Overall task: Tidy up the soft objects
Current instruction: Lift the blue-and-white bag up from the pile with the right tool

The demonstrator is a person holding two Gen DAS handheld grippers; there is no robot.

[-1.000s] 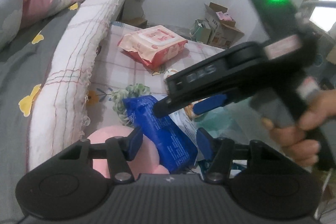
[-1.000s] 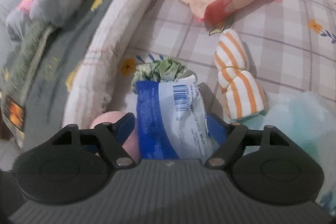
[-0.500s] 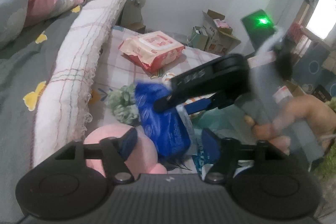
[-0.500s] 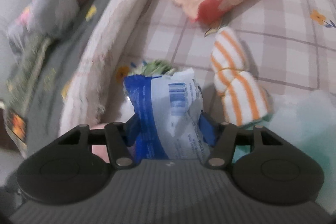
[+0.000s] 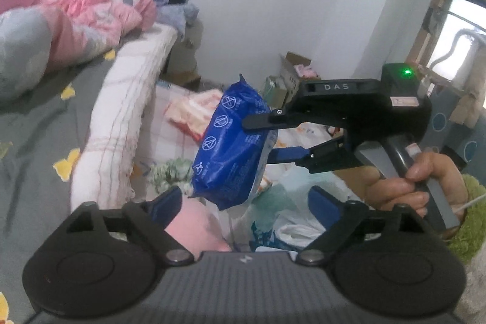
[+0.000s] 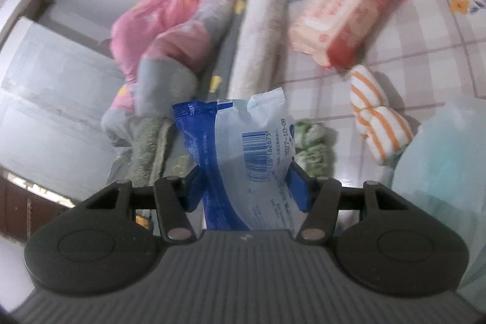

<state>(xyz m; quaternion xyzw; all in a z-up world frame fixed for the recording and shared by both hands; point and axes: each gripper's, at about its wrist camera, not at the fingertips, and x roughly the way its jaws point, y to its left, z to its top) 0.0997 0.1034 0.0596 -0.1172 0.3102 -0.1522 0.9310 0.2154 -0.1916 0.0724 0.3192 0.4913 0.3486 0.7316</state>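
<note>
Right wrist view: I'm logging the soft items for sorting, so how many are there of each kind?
Wipe packs: 2, blue held in the right tool, pink-red on the mat.
Striped rolled cloths: 1.
Green scrunched fabric: 1.
Total: 4.

A soft blue and pale plastic pack with a printed barcode is clamped upright between the right gripper's blue fingers, lifted clear of the checked bedding. An orange-and-white striped rolled cloth is seen lying beyond the right finger, a green crumpled cloth just behind it.
</note>
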